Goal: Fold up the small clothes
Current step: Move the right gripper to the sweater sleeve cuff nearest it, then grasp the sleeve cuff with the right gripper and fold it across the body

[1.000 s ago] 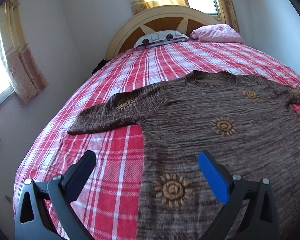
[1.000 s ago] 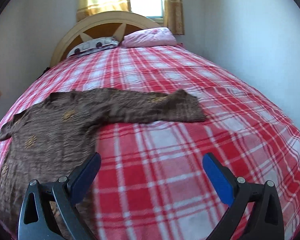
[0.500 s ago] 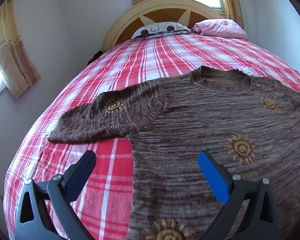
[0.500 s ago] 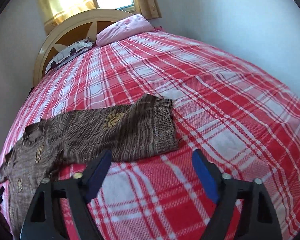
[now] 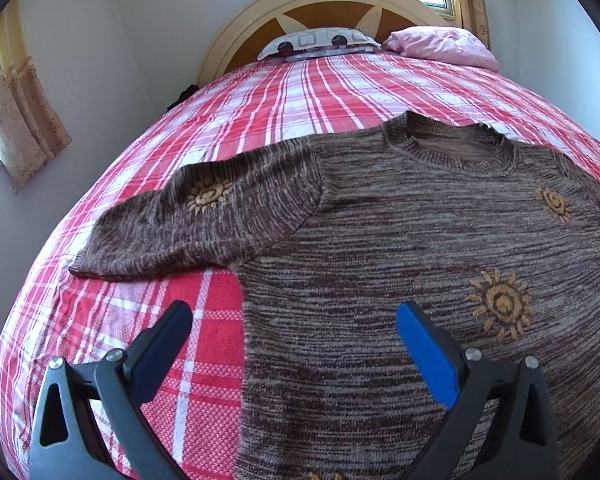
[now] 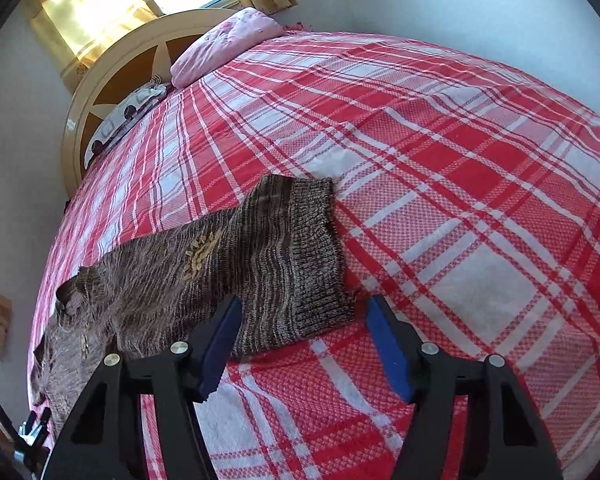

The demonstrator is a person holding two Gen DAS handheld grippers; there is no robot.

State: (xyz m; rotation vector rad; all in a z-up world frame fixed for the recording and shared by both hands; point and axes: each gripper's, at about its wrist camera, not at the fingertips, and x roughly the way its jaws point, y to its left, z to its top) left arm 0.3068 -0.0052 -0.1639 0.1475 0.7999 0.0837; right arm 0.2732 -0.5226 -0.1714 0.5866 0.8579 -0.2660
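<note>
nothing is folded yet: the brown sweater (image 5: 400, 248) lies flat on the plaid bed (image 5: 300, 92), front up, both sleeves stretched out to the sides. every fold is still ahead of you.

your right gripper (image 6: 300, 340) sits at the right sleeve cuff (image 6: 316, 256); its fingers (image 6: 384, 344) are half spread and have just been closing, with the near cuff corner between them but not pinched as far as i can tell. your left gripper (image 5: 296, 344) has its fingers (image 5: 424, 344) spread wide and empty, straddling the sweater's left side edge below the left sleeve (image 5: 204, 216).

versus a second ago: both views are closer to the cloth. the right view has rolled, and the cuff, then far ahead, now sits right at the fingertips. the left view has slid up the body toward the sleeve. the sweater itself has not moved.
</note>
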